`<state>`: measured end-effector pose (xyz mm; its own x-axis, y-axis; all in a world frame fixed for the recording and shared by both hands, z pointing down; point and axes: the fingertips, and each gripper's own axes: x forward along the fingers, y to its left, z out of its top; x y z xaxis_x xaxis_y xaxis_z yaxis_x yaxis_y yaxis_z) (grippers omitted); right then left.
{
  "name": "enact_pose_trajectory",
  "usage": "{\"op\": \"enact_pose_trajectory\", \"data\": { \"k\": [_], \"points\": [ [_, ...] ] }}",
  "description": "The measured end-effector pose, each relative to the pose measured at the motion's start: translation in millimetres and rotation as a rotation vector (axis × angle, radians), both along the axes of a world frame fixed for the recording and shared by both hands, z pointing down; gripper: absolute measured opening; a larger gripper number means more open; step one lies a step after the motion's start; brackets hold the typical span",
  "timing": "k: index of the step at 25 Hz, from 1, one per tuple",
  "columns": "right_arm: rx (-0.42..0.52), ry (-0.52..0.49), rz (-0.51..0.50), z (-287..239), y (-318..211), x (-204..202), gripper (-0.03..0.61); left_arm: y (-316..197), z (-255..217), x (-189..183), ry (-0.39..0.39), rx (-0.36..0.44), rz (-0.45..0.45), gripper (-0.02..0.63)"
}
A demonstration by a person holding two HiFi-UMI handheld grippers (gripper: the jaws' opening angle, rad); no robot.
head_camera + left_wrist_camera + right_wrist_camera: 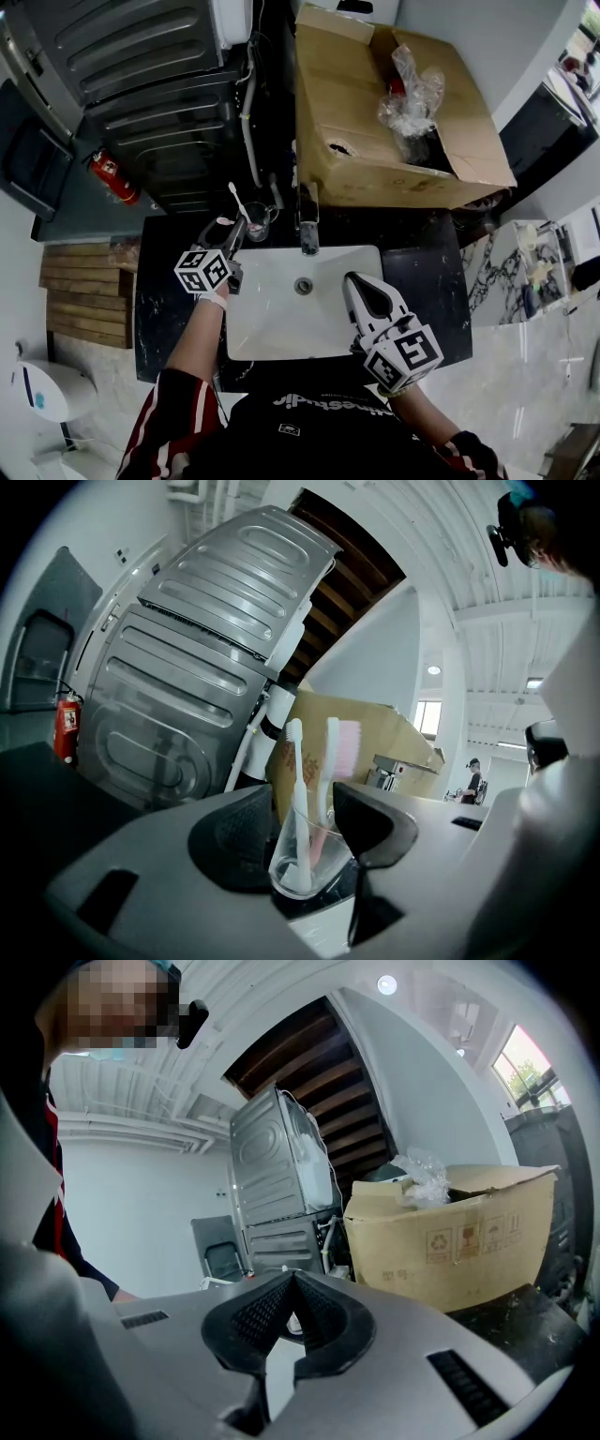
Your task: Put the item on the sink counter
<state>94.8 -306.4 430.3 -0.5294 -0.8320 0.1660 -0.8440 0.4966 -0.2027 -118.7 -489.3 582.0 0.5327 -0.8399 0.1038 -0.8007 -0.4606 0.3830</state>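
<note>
A clear glass cup (314, 860) with a white toothbrush (296, 761) and a pink toothbrush (342, 747) stands upright on the black sink counter (427, 272), at the basin's back left corner. My left gripper (305, 827) is open, with one jaw on each side of the cup. In the head view the cup (256, 223) sits just ahead of the left gripper (239, 232). My right gripper (367, 292) hovers over the right part of the white basin (272, 328). Its jaws are shut and empty in the right gripper view (292, 1309).
A faucet (308, 227) stands at the basin's back rim. A large open cardboard box (375, 122) with crumpled plastic sits on the counter behind it. A grey metal appliance (141, 66) and a red fire extinguisher (114, 176) are at the left.
</note>
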Motion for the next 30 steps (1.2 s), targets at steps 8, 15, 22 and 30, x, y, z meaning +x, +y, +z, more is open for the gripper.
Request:
{"op": "enact_pose_trajectory", "data": {
  "k": [8, 15, 22, 30],
  "points": [
    [0.012, 0.000, -0.015, -5.8, 10.9, -12.2, 0.037, 33.8, -18.6, -4.2, -0.016, 0.043, 0.011, 0.216],
    [0.046, -0.009, -0.029, -17.1, 29.3, -22.8, 0.037, 85.8, -54.2, -10.5, -0.091, 0.140, 0.045, 0.208],
    [0.096, -0.005, -0.043, -36.0, 55.2, -38.8, 0.037, 150.9, -148.9, 13.9, -0.133, 0.383, 0.141, 0.075],
    [0.143, 0.008, -0.034, -54.8, 88.8, -46.6, 0.037, 226.0, -216.1, 44.6, -0.101, 0.478, 0.232, 0.016]
  ]
}}
